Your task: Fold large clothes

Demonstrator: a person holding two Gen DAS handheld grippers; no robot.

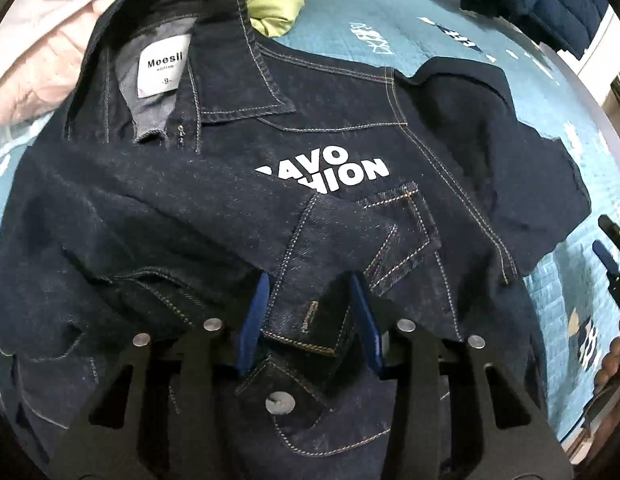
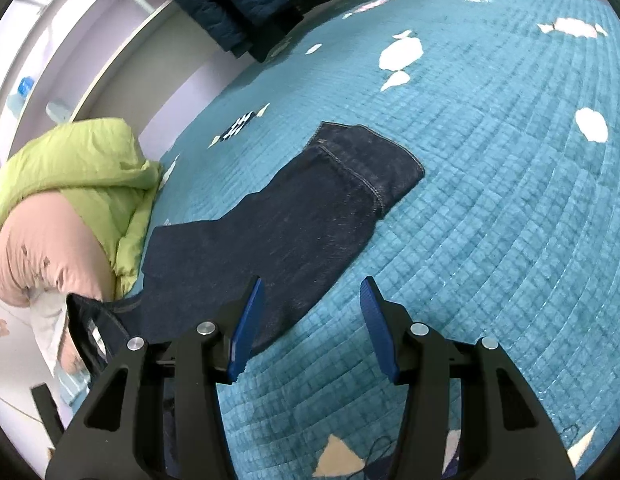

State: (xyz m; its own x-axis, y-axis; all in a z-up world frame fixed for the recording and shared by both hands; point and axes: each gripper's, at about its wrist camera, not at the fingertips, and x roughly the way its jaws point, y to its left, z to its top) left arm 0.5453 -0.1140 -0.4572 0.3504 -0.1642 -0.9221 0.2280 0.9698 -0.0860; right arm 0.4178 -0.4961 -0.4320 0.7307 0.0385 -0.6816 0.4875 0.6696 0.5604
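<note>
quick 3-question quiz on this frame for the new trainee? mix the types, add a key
1. True or false: the right gripper is shut on the sleeve.
2. Which part of the jacket lies between the fingers of the left gripper? A) the collar B) a cuff with a buttonhole C) the neck label
3. Fill in: the sleeve lies stretched out flat on the teal ____.

Key
1. False. It is open above the quilt, holding nothing.
2. B. The cuff sits between the blue pads; the collar and label lie farther up.
3. quilt
</note>
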